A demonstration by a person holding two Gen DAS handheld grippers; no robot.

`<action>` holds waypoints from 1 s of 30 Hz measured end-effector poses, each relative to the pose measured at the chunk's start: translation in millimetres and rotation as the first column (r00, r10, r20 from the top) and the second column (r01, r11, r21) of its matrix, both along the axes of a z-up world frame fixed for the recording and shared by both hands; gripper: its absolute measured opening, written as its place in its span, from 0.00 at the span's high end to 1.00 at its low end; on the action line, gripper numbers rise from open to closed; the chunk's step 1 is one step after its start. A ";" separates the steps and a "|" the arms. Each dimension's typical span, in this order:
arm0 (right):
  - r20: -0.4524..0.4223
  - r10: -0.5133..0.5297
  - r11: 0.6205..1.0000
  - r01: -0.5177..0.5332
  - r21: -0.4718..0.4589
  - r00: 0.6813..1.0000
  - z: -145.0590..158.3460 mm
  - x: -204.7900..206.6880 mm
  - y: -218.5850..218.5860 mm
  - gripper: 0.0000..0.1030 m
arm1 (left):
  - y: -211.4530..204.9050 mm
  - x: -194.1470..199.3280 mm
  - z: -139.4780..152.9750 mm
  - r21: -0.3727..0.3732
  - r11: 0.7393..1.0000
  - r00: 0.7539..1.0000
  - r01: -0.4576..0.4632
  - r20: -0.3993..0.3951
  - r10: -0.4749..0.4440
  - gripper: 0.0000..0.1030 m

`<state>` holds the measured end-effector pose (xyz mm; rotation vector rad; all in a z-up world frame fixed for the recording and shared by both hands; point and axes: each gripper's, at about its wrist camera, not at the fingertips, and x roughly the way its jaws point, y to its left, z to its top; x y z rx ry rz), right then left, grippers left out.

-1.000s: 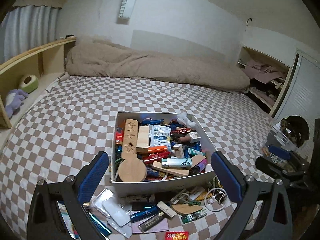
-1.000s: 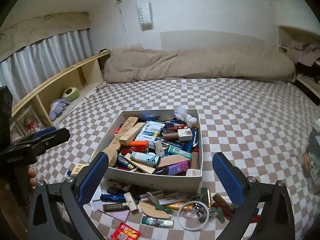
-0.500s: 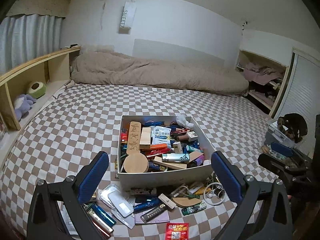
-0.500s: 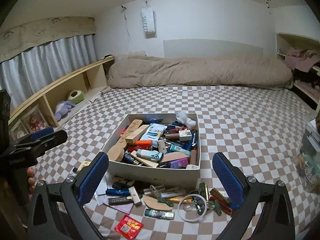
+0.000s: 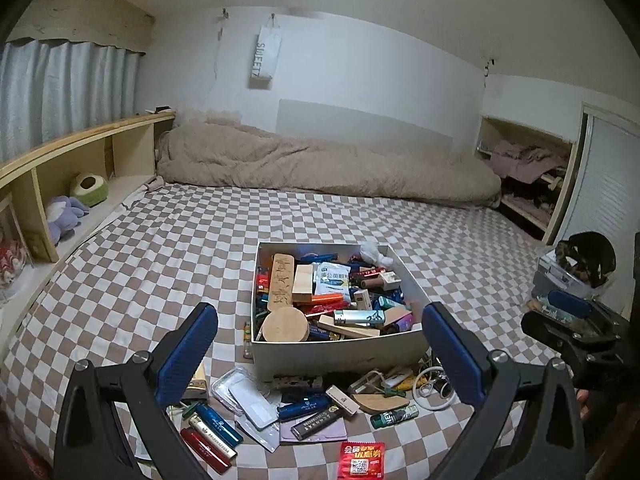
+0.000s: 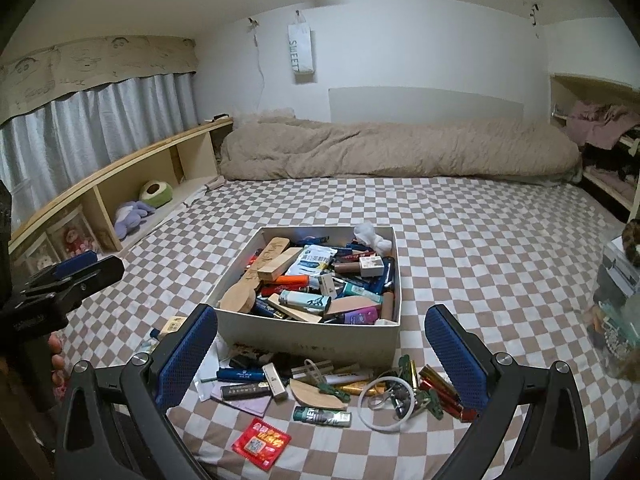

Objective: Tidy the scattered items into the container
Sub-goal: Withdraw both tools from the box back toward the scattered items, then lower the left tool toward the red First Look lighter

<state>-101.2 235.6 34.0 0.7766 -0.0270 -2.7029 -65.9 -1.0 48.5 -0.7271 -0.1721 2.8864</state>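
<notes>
Nearest the left gripper [image 5: 320,344], its blue-padded fingers [image 5: 186,354] are spread wide and hold nothing. Between and below them, scattered items [image 5: 304,404] lie on the checkered bedsheet [image 5: 140,272]: pens, lighters, a clear case and a red packet [image 5: 361,460]. The right gripper [image 6: 322,344] is likewise spread wide and empty, above a white ring [image 6: 386,404], a green tube [image 6: 322,416] and more clutter. Just beyond the loose things sits the white box [image 6: 312,340], already heaped full. Farther back, a beige duvet [image 6: 392,152] lies along the wall.
</notes>
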 end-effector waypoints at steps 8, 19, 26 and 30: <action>-0.051 -0.013 1.000 0.012 -0.018 0.999 4.6 16.5 8.7 0.00 | -9.5 14.5 -1.0 0.024 0.999 0.999 0.048 -0.023 -0.048 0.00; -0.038 0.001 1.000 -0.002 -0.028 0.999 -30.3 23.8 30.6 0.00 | -34.4 15.4 -35.6 -0.039 0.998 0.998 0.041 0.058 -0.038 0.00; 0.048 -0.002 0.997 0.006 -0.077 0.999 -61.9 18.6 37.9 0.00 | -58.4 0.4 -66.0 -0.099 0.993 0.990 0.057 0.133 -0.043 0.00; 0.104 -0.003 0.998 0.010 -0.059 0.995 -82.5 12.5 33.8 0.00 | -73.5 -9.8 -82.9 -0.059 0.994 0.977 0.093 0.197 -0.079 0.00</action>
